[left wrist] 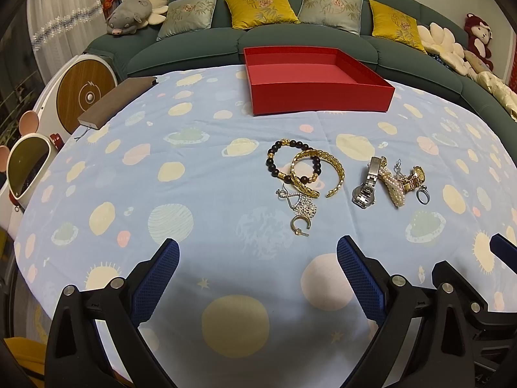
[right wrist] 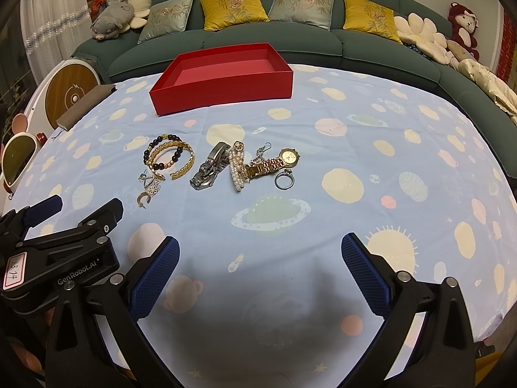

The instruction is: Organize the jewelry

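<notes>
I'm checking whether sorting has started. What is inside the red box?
The red box shows only bare pink floor; nothing lies on the part in view. Its near wall hides a strip of floor just behind it, so that strip cannot be checked.

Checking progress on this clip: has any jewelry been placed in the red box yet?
No. The red box shows only its bare pink floor, and the jewelry lies on the tablecloth in front.

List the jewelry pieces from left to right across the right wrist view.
Beaded bracelet → gold cuff bangle → silver watch → pearl bracelet → gold watch. The bangle lies over the beaded bracelet. The small earrings and ring sit nearer the camera, so they are omitted.
</notes>
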`<act>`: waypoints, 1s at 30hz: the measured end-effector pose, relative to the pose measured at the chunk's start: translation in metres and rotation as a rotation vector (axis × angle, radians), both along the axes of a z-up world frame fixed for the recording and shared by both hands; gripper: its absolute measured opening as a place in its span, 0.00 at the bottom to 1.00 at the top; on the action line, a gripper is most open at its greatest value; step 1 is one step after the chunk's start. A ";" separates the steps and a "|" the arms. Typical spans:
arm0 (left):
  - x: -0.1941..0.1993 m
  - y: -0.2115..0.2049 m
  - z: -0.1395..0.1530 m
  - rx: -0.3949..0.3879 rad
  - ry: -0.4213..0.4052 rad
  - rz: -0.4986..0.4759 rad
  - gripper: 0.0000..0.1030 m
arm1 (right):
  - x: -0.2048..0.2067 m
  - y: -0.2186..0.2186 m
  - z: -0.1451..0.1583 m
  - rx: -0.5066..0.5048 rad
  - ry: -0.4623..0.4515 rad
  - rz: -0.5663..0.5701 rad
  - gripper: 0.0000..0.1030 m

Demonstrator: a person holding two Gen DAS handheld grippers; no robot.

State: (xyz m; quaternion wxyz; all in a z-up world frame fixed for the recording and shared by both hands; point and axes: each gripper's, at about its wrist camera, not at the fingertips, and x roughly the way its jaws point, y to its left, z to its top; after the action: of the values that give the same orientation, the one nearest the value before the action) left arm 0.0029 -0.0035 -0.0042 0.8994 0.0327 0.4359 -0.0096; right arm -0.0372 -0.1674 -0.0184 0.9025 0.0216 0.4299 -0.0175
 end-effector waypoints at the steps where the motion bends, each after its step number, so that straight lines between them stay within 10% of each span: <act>1: 0.000 0.000 0.000 -0.001 0.001 -0.001 0.92 | 0.000 0.000 0.000 0.000 0.000 0.000 0.95; 30: 0.038 -0.015 -0.004 -0.178 0.035 -0.072 0.92 | 0.026 -0.033 -0.009 0.059 0.009 -0.041 0.90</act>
State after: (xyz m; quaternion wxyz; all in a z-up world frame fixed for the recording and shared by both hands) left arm 0.0408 -0.0189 -0.0081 0.8900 -0.0319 0.4475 -0.0810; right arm -0.0110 -0.2004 -0.0278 0.8990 0.0568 0.4336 -0.0233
